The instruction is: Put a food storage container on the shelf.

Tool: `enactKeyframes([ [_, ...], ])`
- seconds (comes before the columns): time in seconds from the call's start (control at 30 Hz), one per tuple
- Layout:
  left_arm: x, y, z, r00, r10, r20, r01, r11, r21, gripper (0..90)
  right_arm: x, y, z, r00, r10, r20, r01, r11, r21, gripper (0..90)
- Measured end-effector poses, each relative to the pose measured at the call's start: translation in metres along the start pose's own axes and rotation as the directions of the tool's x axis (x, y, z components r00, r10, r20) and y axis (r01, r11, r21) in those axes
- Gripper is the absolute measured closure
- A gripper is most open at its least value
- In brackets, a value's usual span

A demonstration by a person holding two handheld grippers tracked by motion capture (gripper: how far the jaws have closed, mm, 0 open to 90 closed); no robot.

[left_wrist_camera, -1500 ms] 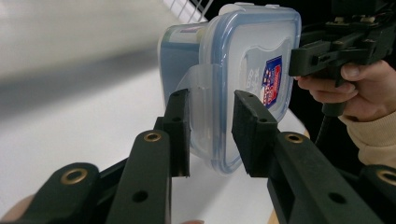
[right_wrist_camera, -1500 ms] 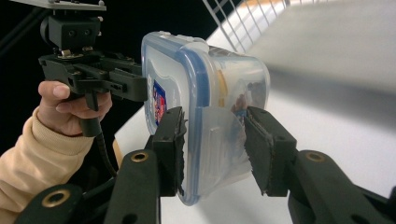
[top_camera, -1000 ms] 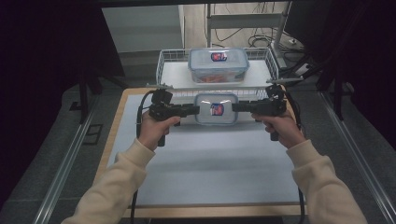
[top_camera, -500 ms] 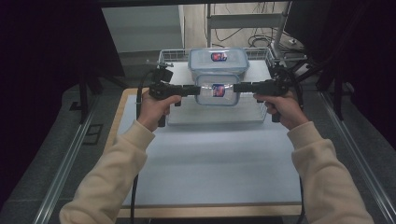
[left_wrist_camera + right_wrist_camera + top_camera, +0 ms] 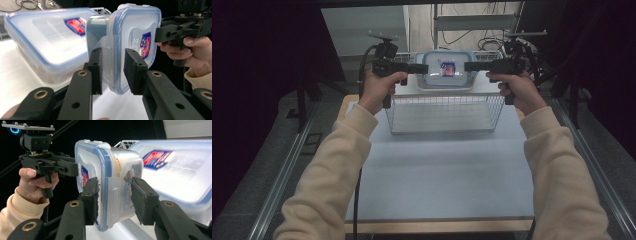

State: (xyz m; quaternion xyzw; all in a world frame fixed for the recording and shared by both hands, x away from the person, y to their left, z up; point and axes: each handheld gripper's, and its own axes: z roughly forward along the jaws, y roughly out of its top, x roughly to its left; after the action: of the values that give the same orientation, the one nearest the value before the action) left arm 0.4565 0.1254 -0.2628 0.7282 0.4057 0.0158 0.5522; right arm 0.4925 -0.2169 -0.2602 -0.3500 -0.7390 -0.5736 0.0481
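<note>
A clear plastic food container [image 5: 446, 70] with a blue-rimmed lid and a red and blue label hangs in the air above the wire basket [image 5: 444, 114], tipped so its lid faces me. My left gripper [image 5: 422, 68] is shut on its left end, the pads clamped over the lid edge and side latch [image 5: 110, 62]. My right gripper [image 5: 470, 66] is shut on the opposite end [image 5: 113, 195] the same way. A second, matching container [image 5: 37, 42] lies flat on a white surface behind the held one, also seen in the right gripper view as a lidded box [image 5: 175, 167].
The wire basket stands at the far end of the pale blue table mat [image 5: 442, 175]. Metal rails [image 5: 287, 170] run along both sides of the table. Cables and shelf legs [image 5: 472, 35] lie beyond the basket. Dark curtains flank the table.
Both hands have carried the container up and away from me, from low in front of the basket to well above its near edge. The grips look unchanged.
</note>
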Motion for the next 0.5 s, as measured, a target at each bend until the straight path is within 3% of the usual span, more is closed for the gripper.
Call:
enactKeyframes([
  [0.23, 0.018, 0.024, 0.011, 0.9996, -0.028, -0.004, 0.028, 0.9996, -0.003, 69.1, -0.017, 0.023, 0.008, 0.9994, 0.032, 0.012, -0.032, 0.999, -0.007, 57.6],
  [0.5, 0.035, 0.034, 0.023, 0.9974, -0.068, -0.023, 0.068, 0.9976, 0.004, 68.7, -0.034, 0.037, 0.021, 0.9967, 0.074, 0.033, -0.073, 0.997, -0.012, 57.1],
])
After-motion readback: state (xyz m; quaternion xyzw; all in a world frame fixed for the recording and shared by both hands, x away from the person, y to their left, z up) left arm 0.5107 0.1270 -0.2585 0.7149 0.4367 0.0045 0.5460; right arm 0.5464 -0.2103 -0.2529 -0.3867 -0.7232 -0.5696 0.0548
